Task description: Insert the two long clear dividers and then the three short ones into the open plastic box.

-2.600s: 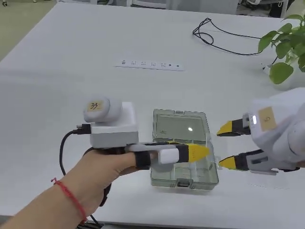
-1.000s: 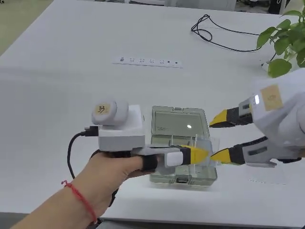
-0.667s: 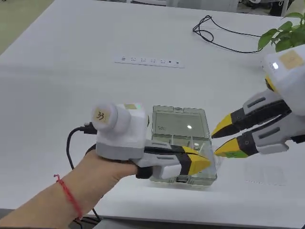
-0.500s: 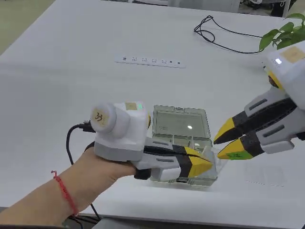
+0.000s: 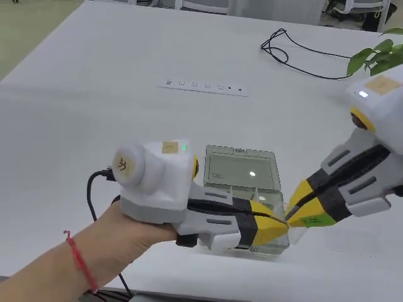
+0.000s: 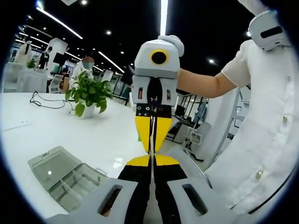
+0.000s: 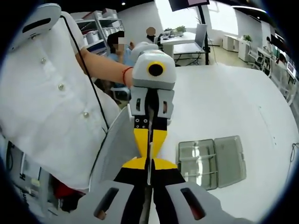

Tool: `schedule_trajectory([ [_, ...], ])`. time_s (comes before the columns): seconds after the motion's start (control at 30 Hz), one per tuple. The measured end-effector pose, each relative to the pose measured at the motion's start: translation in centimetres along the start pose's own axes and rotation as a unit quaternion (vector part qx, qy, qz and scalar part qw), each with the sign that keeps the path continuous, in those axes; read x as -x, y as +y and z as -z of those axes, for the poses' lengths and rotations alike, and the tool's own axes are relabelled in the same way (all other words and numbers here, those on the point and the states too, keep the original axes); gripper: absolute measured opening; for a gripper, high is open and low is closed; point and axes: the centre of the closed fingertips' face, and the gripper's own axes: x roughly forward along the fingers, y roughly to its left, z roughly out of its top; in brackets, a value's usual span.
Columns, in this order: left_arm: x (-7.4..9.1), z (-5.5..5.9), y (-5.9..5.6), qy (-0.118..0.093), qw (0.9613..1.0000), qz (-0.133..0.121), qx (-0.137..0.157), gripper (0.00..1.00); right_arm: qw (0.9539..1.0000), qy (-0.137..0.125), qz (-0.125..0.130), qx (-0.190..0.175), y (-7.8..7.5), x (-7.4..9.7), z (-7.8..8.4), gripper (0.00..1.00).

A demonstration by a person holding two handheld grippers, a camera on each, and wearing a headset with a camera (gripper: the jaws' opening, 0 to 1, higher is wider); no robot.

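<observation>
Both claws are pressed together, left gripper (image 5: 276,225) and right gripper (image 5: 295,215) tip-to-tip over the open plastic box (image 5: 242,168), front-right corner. Clear divider prob. pinched between (too transparent to confirm). Risk: handover slips, divider drops outside the box.

The head view looks forward and down from above the near edge of the table (image 5: 94,107), close over the box (image 5: 242,171), which lies just toward 5 o'clock of centre. The left gripper view faces the right claw (image 6: 151,150) head-on, at very close range; the right gripper view faces the left claw (image 7: 148,155) likewise. Both catch the box, at 8 and 4 o'clock
</observation>
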Motion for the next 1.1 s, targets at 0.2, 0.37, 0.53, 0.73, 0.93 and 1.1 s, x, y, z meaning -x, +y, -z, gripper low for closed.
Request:
schedule_trajectory([
  [0.2, 0.0, 0.1, -0.2, 0.000, 0.9999, 0.003, -0.013, 0.00, 0.9999, -0.004, -0.011, -0.007, 0.4, -0.1, -0.1, 0.03],
  [0.37, 0.0, 0.1, -0.3, 0.000, 0.9998, 0.005, -0.021, 0.00, 0.9997, -0.008, -0.017, -0.016, 0.3, -0.1, 0.0, 0.03],
  [0.53, 0.0, 0.3, -0.3, 0.002, 0.9998, 0.004, -0.021, 0.00, 0.9996, -0.007, -0.016, -0.023, 0.3, -0.2, 0.0, 0.03],
  [0.73, 0.1, 0.3, -0.1, 0.002, 0.9997, -0.002, -0.023, 0.00, 0.9997, -0.007, -0.012, -0.021, 0.4, -0.4, -0.1, 0.02],
  [0.93, 0.5, 0.6, 0.3, 0.007, 0.9996, -0.014, -0.023, 0.02, 0.9997, -0.011, -0.009, -0.020, 0.2, -0.3, -0.4, 0.02],
  [1.1, 1.3, 0.9, 0.9, 0.006, 0.9993, -0.032, -0.020, 0.07, 0.9996, -0.019, 0.002, -0.019, -0.2, 0.0, -0.7, 0.02],
])
